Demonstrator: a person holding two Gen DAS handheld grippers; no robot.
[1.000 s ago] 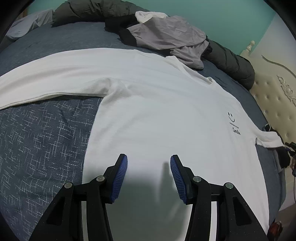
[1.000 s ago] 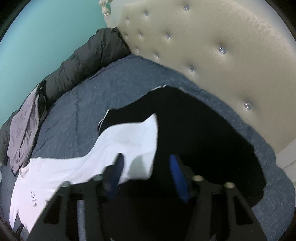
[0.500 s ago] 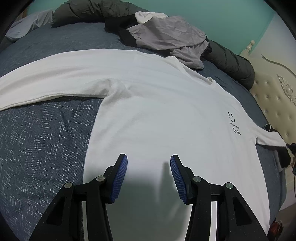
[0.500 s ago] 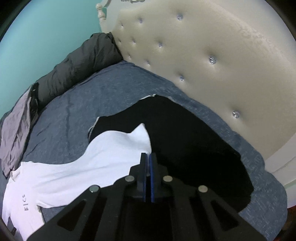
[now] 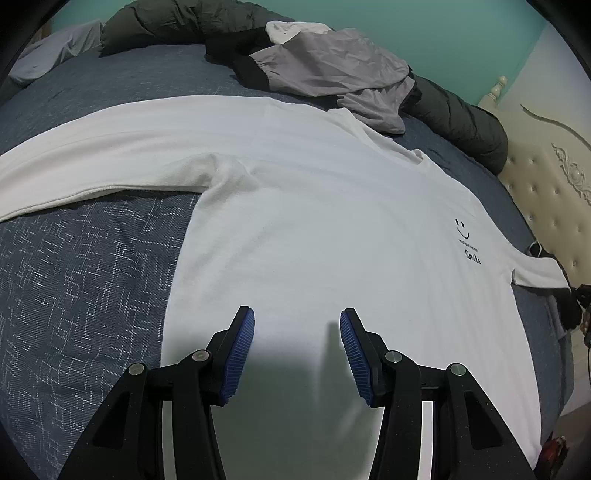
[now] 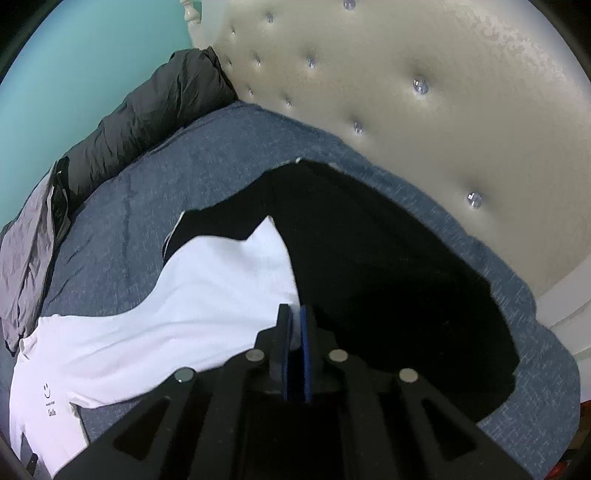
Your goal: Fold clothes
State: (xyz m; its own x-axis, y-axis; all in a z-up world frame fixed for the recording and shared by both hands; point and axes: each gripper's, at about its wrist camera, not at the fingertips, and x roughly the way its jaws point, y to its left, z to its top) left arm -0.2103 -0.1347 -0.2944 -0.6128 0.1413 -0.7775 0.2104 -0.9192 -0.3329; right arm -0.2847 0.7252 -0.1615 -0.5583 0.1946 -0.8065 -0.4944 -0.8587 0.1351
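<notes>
A white long-sleeve shirt [image 5: 314, 221] with a small smiley print lies spread flat on the blue bedspread [image 5: 85, 266], one sleeve stretched far to the left. My left gripper [image 5: 297, 323] hovers open over the shirt's lower body, nothing between its blue pads. In the right wrist view the shirt's other sleeve [image 6: 207, 295] runs toward the headboard, over a black garment [image 6: 388, 258]. My right gripper [image 6: 294, 317] is shut on the cuff end of that sleeve.
A grey and black jacket [image 5: 325, 70] and a dark puffy coat [image 5: 461, 114] lie heaped at the bed's far side. A cream tufted headboard [image 6: 424, 92] rises right behind the black garment. The teal wall [image 5: 461, 33] bounds the far edge.
My right gripper, open a second ago around the sleeve end, has shut on it and drawn the cuff back slightly. The left gripper and the shirt body have stayed still.
</notes>
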